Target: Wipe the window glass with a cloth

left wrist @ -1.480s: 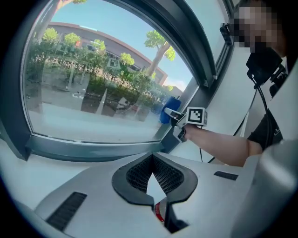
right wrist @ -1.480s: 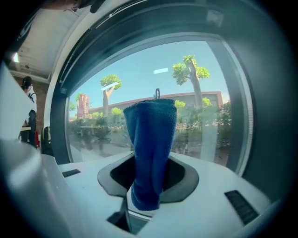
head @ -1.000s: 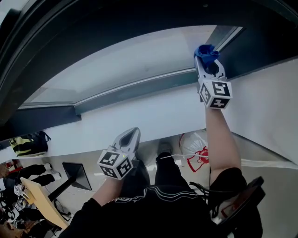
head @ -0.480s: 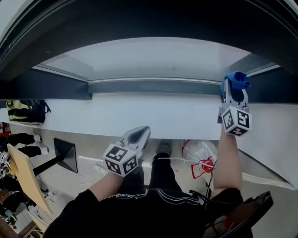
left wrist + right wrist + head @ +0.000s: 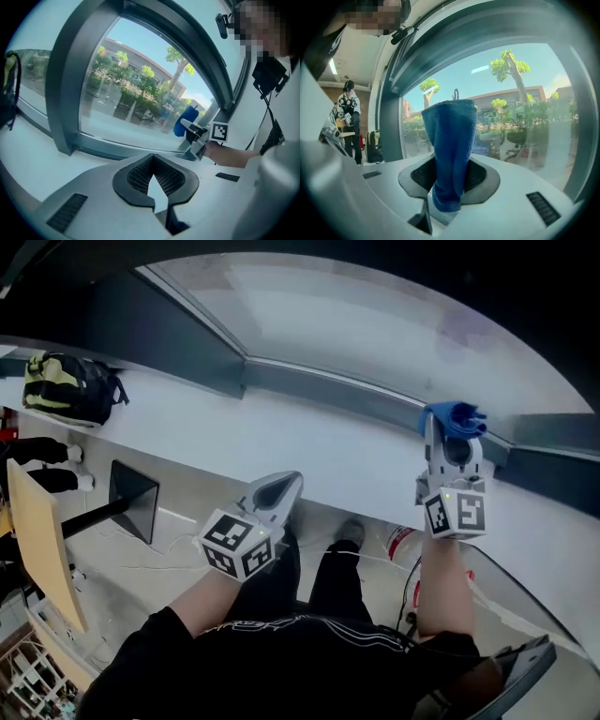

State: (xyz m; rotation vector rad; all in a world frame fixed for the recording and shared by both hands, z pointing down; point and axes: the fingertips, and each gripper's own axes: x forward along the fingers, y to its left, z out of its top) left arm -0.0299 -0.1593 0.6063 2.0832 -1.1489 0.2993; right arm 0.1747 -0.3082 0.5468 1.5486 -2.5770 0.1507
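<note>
Cloth (image 5: 450,154), a blue terry strip, sits pinched in your right gripper (image 5: 451,439) beside the window glass (image 5: 375,324) and its dark frame (image 5: 309,390). Your left gripper (image 5: 277,489) is closed and empty near the smooth white sill (image 5: 281,442). A backpack (image 5: 70,385) lies far left.

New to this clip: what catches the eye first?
The blue cloth clamped upright in the right hand-held gripper, held up at the bottom edge of the big window glass. Next, the left hand-held gripper, shut and empty, lower down by the white sill, and a backpack at the sill's far left.
</note>
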